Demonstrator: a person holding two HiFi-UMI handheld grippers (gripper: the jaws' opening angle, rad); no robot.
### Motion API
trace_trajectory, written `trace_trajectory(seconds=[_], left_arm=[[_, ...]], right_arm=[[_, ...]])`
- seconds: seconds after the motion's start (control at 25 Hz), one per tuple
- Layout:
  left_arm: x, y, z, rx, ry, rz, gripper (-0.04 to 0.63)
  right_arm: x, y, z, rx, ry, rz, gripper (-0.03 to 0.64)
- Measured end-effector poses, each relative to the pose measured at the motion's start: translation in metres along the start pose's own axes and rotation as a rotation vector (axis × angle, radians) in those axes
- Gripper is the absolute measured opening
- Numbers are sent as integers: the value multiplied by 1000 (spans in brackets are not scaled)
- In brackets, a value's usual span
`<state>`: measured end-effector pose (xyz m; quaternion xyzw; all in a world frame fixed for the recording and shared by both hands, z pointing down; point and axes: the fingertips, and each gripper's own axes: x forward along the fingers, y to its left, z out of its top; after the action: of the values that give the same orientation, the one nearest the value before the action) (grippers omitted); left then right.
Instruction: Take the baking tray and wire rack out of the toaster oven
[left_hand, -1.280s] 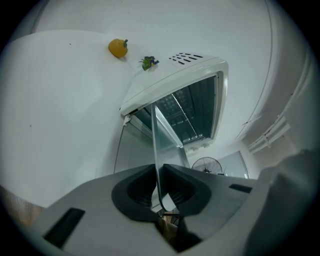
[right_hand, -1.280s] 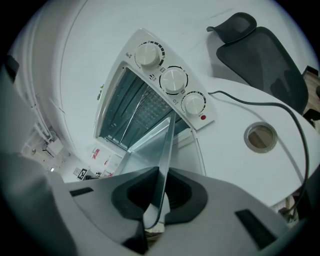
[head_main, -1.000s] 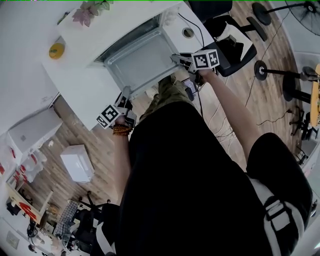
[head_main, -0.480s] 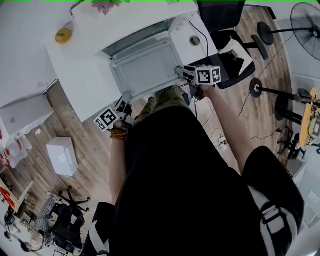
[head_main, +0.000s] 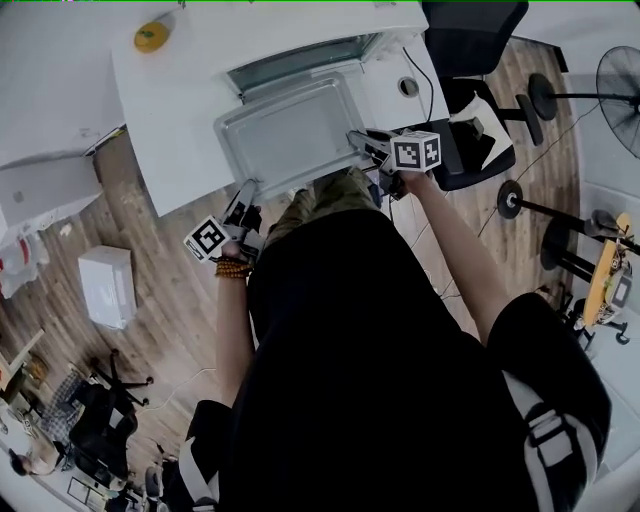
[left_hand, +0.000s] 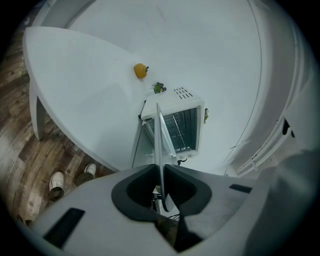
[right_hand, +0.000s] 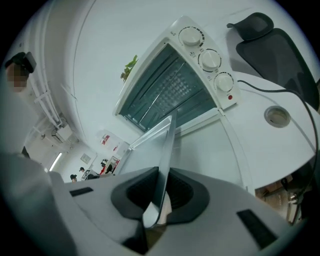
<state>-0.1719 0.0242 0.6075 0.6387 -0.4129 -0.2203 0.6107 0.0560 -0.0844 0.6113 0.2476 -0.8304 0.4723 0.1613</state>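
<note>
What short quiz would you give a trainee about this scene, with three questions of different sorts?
1. True or false: the left gripper and the right gripper are both shut on the baking tray.
2. How many knobs does the toaster oven show? A two, B three, C five.
3. Short answer: what small thing lies on the table, away from the oven?
Key: 1 true; 2 B; 3 an orange fruit.

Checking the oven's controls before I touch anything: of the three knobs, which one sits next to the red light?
The lowest knob, last in the column: the red light sits just beneath it.
</note>
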Motion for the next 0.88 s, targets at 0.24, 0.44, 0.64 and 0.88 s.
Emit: trace_trajectory(seconds=[0.24, 0.44, 0.64, 0.88], left_arm=[[-31, 5, 7, 16, -70, 12, 58], [-53, 9, 13, -55, -162, -15, 60], [-88, 25, 26, -60, -271, 23, 67], [-139, 44, 35, -65, -406, 65, 69]], right_arm=[[19, 20, -14, -108, 82, 72, 58], [16, 25, -6, -120, 39, 115, 87], [1, 6, 0, -75, 12, 81, 86], [-7, -12, -3, -53, 12, 31, 86]])
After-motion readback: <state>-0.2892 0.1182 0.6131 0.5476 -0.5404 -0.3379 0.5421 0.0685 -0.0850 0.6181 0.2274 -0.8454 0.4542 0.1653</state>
